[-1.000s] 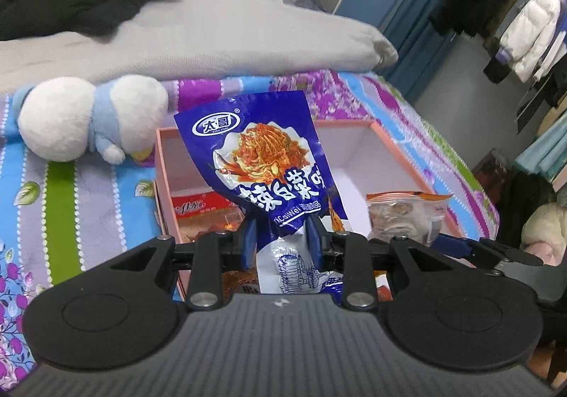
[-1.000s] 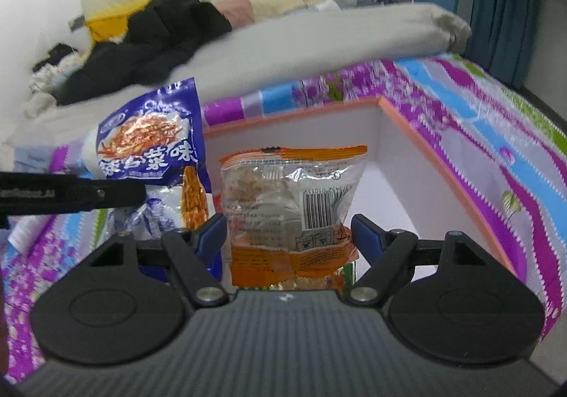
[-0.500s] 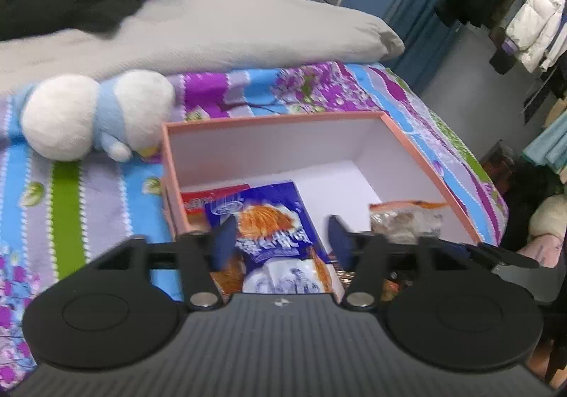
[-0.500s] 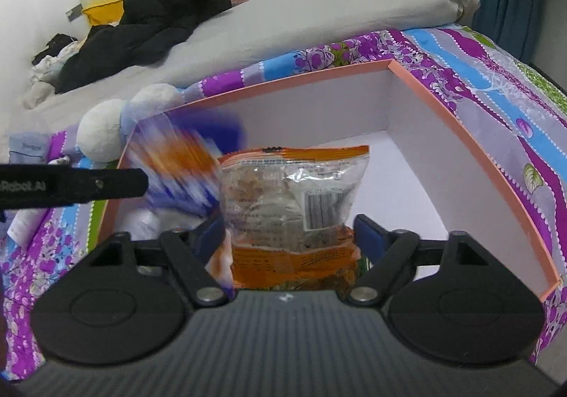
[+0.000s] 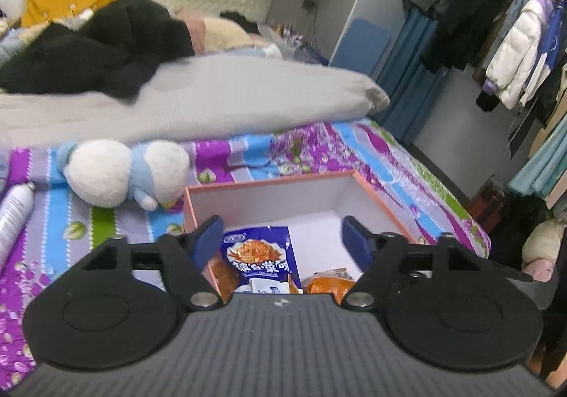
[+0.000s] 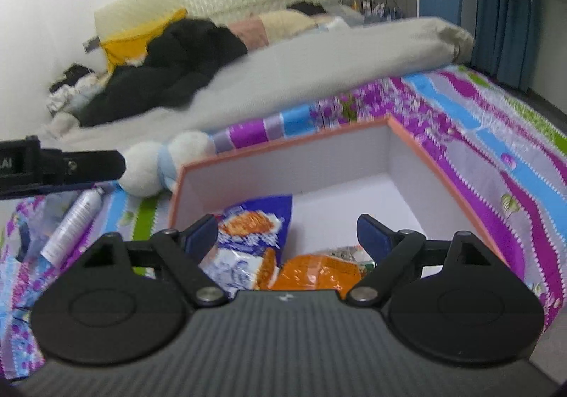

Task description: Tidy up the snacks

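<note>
One bed [image 5: 319, 149] with one pink box [image 5: 269, 184] at mid-frame, holding one blue snack bag [image 5: 258, 255] and one orange packet [image 6: 315, 273] at lower centre. Two grippers, left gripper [image 5: 280, 234] and right gripper [image 6: 287, 230], fingers spreading wider, nothing gripped.

The left tongs [image 5: 283, 237] hang above the near-left part of the orange-rimmed box [image 5: 269, 184], jaws opening, nothing between the blue pads [image 5: 209, 232]. The box sits on the bed [image 5: 407, 163] near its right edge, on a striped floral sheet. Inside, against the left wall, a blue snack packet [image 5: 258, 258] lies flat over an orange packet [image 5: 223, 273]; another orange packet [image 5: 327, 281] lies to its right. A white-and-blue plush toy [image 5: 124, 177] lies just beyond the box's far-left corner. A spray can [image 5: 14, 212] lies at the bed's left edge. A grey duvet [image 5: 212, 95] crosses the far end.
</note>
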The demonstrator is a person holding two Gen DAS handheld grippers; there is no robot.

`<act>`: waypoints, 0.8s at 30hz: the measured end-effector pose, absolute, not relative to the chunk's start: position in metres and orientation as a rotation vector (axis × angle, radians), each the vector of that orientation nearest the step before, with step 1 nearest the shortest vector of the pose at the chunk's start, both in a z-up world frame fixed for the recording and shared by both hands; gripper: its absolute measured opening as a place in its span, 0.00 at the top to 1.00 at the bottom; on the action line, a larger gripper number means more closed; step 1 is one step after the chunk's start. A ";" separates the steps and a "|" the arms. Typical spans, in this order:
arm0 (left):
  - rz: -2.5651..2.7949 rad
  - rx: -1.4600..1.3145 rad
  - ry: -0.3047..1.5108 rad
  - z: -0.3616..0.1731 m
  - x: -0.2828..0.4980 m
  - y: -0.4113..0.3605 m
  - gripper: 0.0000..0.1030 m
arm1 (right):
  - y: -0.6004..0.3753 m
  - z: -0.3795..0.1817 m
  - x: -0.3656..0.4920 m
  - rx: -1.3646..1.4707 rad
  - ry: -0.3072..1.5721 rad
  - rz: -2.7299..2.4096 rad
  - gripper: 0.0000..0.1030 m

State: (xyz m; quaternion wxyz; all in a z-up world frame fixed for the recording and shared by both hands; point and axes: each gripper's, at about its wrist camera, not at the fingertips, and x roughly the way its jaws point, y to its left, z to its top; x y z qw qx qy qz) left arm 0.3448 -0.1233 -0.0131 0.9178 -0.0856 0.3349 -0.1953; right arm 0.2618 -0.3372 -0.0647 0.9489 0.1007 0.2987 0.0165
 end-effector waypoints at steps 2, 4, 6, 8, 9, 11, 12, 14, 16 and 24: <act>-0.376 -0.167 0.653 0.001 0.329 -0.117 0.09 | -0.336 -0.052 0.249 0.214 0.569 0.030 0.00; -0.361 -0.163 0.634 0.013 0.313 -0.111 0.07 | -0.334 -0.041 0.238 0.216 0.545 0.019 0.00; -0.366 -0.171 0.615 0.024 0.298 -0.105 0.07 | -0.332 -0.032 0.227 0.214 0.525 0.014 0.00; -0.370 -0.184 0.601 0.034 0.284 -0.101 0.05 | -0.330 -0.024 0.216 0.209 0.511 0.011 0.00; -0.375 -0.186 0.596 0.038 0.276 -0.100 0.03 | -0.329 -0.019 0.211 0.207 0.502 0.014 0.00; -0.388 -0.173 0.580 0.046 0.260 -0.100 0.02 | -0.329 -0.009 0.198 0.204 0.479 0.017 0.00; -0.388 -0.164 0.574 0.049 0.253 -0.101 0.02 | -0.329 -0.005 0.192 0.202 0.470 0.015 0.00; -0.391 -0.146 0.566 0.054 0.238 -0.102 0.02 | -0.329 0.003 0.181 0.199 0.456 0.006 0.00; -0.390 -0.131 0.559 0.059 0.225 -0.103 0.01 | -0.330 0.009 0.169 0.197 0.447 0.001 0.00; -0.386 -0.113 0.542 0.069 0.173 -0.100 0.01 | -0.322 0.020 0.126 0.183 0.421 -0.010 0.00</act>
